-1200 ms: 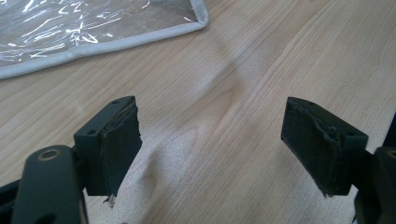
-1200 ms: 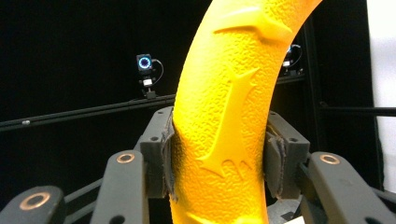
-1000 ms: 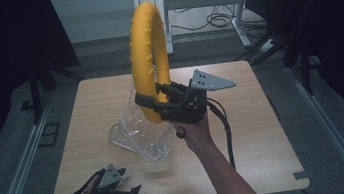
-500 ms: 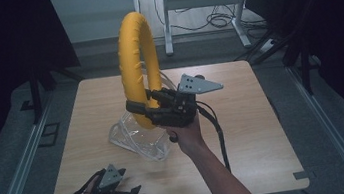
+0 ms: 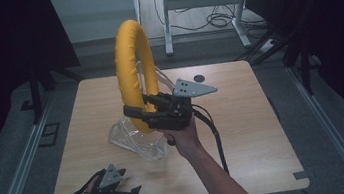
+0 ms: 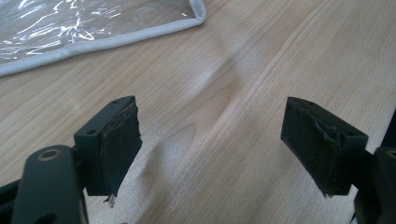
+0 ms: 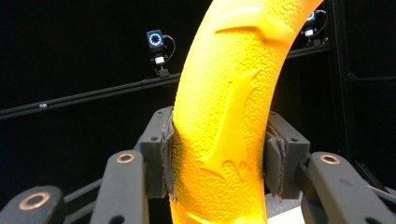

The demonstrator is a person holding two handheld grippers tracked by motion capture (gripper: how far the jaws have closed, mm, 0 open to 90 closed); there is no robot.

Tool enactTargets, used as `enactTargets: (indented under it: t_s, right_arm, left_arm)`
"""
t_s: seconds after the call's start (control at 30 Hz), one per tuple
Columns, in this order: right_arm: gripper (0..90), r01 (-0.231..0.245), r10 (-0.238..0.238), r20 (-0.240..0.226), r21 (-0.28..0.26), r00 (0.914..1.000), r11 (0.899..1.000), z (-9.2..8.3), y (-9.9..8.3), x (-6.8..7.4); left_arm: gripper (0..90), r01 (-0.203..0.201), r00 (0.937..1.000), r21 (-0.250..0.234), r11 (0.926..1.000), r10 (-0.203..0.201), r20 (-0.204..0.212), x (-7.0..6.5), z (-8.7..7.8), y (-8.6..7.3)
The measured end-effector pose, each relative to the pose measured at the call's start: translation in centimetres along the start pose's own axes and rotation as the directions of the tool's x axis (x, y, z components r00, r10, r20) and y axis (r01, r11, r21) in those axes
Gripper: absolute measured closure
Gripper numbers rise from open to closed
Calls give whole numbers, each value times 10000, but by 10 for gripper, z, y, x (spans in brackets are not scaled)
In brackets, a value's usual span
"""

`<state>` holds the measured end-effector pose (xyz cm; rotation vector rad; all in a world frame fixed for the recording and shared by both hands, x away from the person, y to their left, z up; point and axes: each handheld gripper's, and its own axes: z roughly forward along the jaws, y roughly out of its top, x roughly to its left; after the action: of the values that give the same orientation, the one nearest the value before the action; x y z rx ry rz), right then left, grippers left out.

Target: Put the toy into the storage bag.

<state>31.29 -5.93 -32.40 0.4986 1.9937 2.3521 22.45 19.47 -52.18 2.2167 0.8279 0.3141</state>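
A big yellow ring (image 5: 132, 67) stands upright above the middle of the wooden table (image 5: 245, 132), held near its bottom by my right gripper (image 5: 134, 111), which is shut on it. In the right gripper view the ring (image 7: 229, 116) has a pebbled surface with raised shapes, and both pads press its sides. Under the ring lies a clear plastic bag (image 5: 138, 139) with a white hem (image 6: 107, 39). My left gripper (image 5: 129, 193) rests near the table's front left edge, open, with bare wood between its pads (image 6: 116, 144).
A small dark disc (image 5: 199, 78) lies near the far edge of the table. Metal rails (image 5: 15, 183) run along the floor on both sides. Desk legs and cables (image 5: 210, 19) stand behind the table. The right half of the tabletop is bare wood.
My right hand has carried the ring a little to the left and down, turning it more edge-on to the high view. The left gripper has stayed put.
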Motion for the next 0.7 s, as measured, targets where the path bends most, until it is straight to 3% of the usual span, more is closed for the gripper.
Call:
enactTargets:
  t_s: [0.7]
  right_arm:
    - [510, -370, 368, 108, 204, 9993, 9991, 0, -19, -11]
  left_arm:
    - [197, 27, 10000, -61, 10000, -27, 3, 0, 1, 0]
